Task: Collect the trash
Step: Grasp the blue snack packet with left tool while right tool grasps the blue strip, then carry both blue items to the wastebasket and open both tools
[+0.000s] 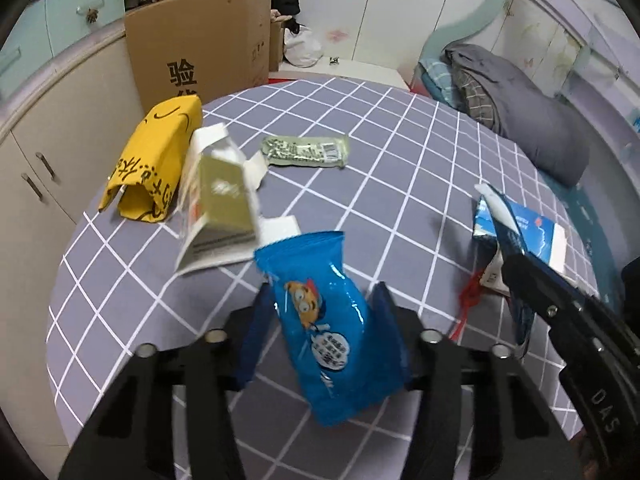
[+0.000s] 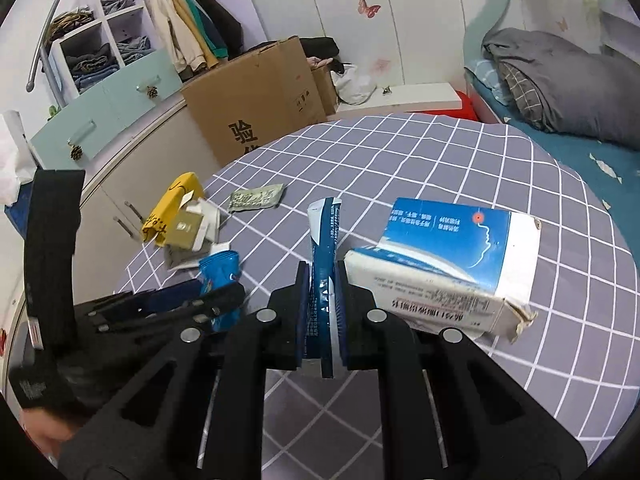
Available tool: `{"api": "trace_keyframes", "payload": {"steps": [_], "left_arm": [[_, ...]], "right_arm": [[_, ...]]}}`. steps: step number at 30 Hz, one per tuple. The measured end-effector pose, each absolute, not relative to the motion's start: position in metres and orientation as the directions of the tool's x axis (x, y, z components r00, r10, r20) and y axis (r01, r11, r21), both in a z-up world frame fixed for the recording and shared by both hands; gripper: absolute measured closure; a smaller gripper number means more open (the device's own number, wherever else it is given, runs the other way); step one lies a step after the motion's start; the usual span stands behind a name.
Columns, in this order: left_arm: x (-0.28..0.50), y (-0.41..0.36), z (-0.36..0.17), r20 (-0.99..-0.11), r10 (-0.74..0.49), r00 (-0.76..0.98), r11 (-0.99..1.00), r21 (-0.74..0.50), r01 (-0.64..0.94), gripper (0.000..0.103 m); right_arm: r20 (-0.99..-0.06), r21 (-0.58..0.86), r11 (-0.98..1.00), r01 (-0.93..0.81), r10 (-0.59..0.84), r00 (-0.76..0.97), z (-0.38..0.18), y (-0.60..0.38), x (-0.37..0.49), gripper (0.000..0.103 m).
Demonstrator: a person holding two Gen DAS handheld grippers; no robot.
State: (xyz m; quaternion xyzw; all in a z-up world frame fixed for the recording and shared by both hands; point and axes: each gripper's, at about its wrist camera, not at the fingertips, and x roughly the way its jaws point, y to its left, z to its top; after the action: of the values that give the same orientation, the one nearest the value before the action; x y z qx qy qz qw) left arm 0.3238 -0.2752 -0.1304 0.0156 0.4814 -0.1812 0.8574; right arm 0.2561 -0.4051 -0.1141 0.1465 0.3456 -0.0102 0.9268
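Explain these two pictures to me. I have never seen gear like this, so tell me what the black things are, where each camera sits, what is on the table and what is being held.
The black forks are hand-held two-finger grippers, one in each of a person's hands. A wide-angle camera on each looks forward along its fingers, so there is one picture per gripper.

In the left wrist view, the left gripper has a blue snack pouch between its fingers. Whether the pads press on it is unclear.

In the right wrist view, the right gripper is shut on a narrow blue-and-white wrapper.

Still lying on the checked cloth are a yellow packet, an opened olive-and-white carton, a green sachet and a torn blue-and-white box.
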Motion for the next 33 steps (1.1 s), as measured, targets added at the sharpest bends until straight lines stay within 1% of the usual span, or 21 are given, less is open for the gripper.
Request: {"api": "trace_keyframes", "payload": {"steps": [1,2,4,5,7,12,17,21,24,29,33], "left_arm": [[0.324,-0.271,-0.13,-0.83,-0.309,0.464,0.931,-0.164,0.327,0.063],[0.326,-0.265,-0.129,-0.828,-0.327,0.455,0.927,-0.187,0.324,0.065],[0.326,-0.254,-0.129,-0.818,-0.371,0.44,0.915,-0.24,0.325,0.072],[0.324,-0.252,-0.128,-0.81,-0.387,0.441,0.909,-0.256,0.328,0.077],[0.32,-0.246,-0.127,-0.802,-0.414,0.43,0.899,-0.287,0.331,0.08],[0.302,-0.235,-0.124,-0.777,-0.469,0.42,0.87,-0.324,0.371,0.083],[0.28,-0.206,-0.106,-0.723,-0.53,0.443,0.838,-0.368,0.403,0.083],[0.265,-0.171,-0.087,-0.674,-0.558,0.484,0.824,-0.38,0.421,0.083],[0.254,-0.13,-0.077,-0.634,-0.578,0.514,0.815,-0.409,0.411,0.083],[0.243,-0.061,-0.069,-0.599,-0.55,0.582,0.835,-0.41,0.367,0.083],[0.24,0.004,-0.078,-0.6,-0.502,0.623,0.86,-0.421,0.287,0.083]], "right_arm": [[-0.643,0.264,0.958,0.115,0.086,0.761,-0.114,-0.403,0.255,0.09],[-0.641,0.261,0.959,0.113,0.084,0.763,-0.113,-0.4,0.253,0.09],[-0.639,0.261,0.96,0.103,0.092,0.764,-0.111,-0.396,0.25,0.09],[-0.636,0.264,0.96,0.098,0.097,0.766,-0.11,-0.394,0.248,0.09],[-0.634,0.26,0.962,0.086,0.103,0.766,-0.106,-0.386,0.245,0.09],[-0.631,0.255,0.964,0.071,0.111,0.768,-0.1,-0.368,0.239,0.09],[-0.625,0.244,0.969,0.048,0.119,0.771,-0.089,-0.345,0.232,0.09],[-0.611,0.233,0.972,0.006,0.142,0.779,-0.075,-0.316,0.228,0.09],[-0.606,0.224,0.974,-0.039,0.17,0.777,-0.066,-0.288,0.228,0.09],[-0.607,0.208,0.966,-0.154,0.25,0.754,-0.061,-0.216,0.234,0.09],[-0.612,0.206,0.946,-0.252,0.325,0.721,-0.067,-0.15,0.241,0.09]]}}
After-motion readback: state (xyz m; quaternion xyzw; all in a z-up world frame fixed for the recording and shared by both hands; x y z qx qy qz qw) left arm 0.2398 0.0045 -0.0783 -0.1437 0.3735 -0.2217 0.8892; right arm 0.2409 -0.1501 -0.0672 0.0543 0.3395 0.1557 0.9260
